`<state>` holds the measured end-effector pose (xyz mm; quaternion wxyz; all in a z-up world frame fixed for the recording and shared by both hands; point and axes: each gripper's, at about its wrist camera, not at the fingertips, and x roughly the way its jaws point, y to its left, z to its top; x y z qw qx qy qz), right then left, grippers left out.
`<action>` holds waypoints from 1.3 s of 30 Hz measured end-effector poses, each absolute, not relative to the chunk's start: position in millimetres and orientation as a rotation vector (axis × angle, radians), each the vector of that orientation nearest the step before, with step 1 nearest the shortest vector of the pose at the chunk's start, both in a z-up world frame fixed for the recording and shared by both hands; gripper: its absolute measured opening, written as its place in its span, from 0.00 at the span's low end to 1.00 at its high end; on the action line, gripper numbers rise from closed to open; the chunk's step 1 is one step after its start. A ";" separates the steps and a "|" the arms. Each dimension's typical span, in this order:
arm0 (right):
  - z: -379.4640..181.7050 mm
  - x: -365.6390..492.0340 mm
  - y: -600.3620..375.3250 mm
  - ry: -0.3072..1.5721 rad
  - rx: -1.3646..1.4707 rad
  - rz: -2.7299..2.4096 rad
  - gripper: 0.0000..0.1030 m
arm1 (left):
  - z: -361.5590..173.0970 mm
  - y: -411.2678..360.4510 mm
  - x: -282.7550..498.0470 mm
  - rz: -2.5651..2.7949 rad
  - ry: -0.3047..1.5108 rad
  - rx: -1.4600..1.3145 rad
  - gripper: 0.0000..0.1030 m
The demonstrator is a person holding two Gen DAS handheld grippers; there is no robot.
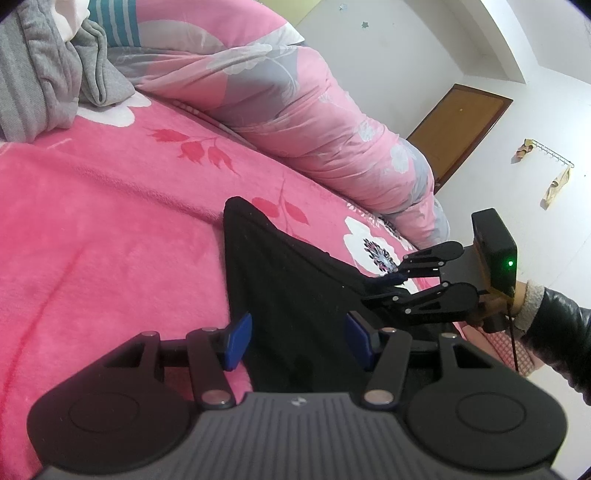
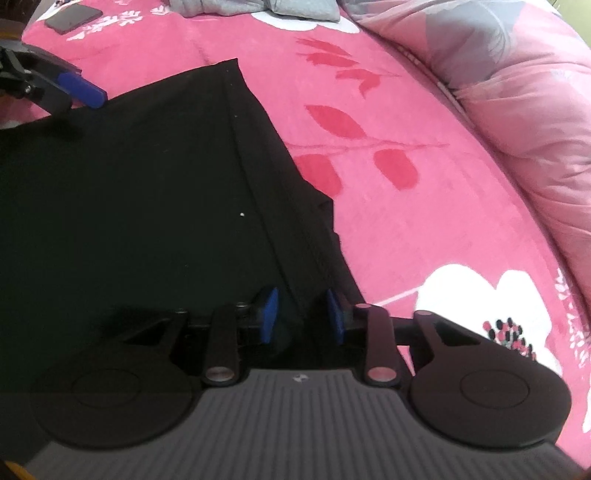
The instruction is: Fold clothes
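A black garment (image 1: 291, 291) lies flat on the pink flowered blanket (image 1: 110, 221); it also fills the left of the right wrist view (image 2: 147, 192). My left gripper (image 1: 299, 341) is open, its blue pads (image 1: 236, 341) straddling the garment's near edge. My right gripper (image 2: 303, 314) is open with its blue pads either side of a raised fold at the garment's right edge. In the left wrist view the right gripper (image 1: 388, 280) sits at the garment's right corner. The left gripper's blue fingertip (image 2: 83, 90) shows at the garment's far left.
A rolled pink and grey quilt (image 1: 295, 110) runs along the far side of the bed. Grey clothes (image 1: 48, 70) are piled at the back left. A dark phone (image 2: 72, 17) lies on the blanket. A brown door (image 1: 458, 125) and wall hooks stand beyond.
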<state>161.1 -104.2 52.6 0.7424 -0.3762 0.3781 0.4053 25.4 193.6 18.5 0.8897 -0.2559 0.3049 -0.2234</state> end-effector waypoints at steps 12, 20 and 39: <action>74.0 137.4 -102.6 0.655 -0.884 0.792 0.03 | 18.0 192.8 24.5 -0.466 0.631 -0.526 0.56; 60.5 147.3 -100.2 0.640 -0.901 0.738 0.03 | 17.7 192.3 25.0 -0.464 0.635 -0.524 0.56; 81.9 136.1 -78.6 0.592 -0.764 0.821 0.17 | 18.1 190.3 24.6 -0.457 0.646 -0.500 0.56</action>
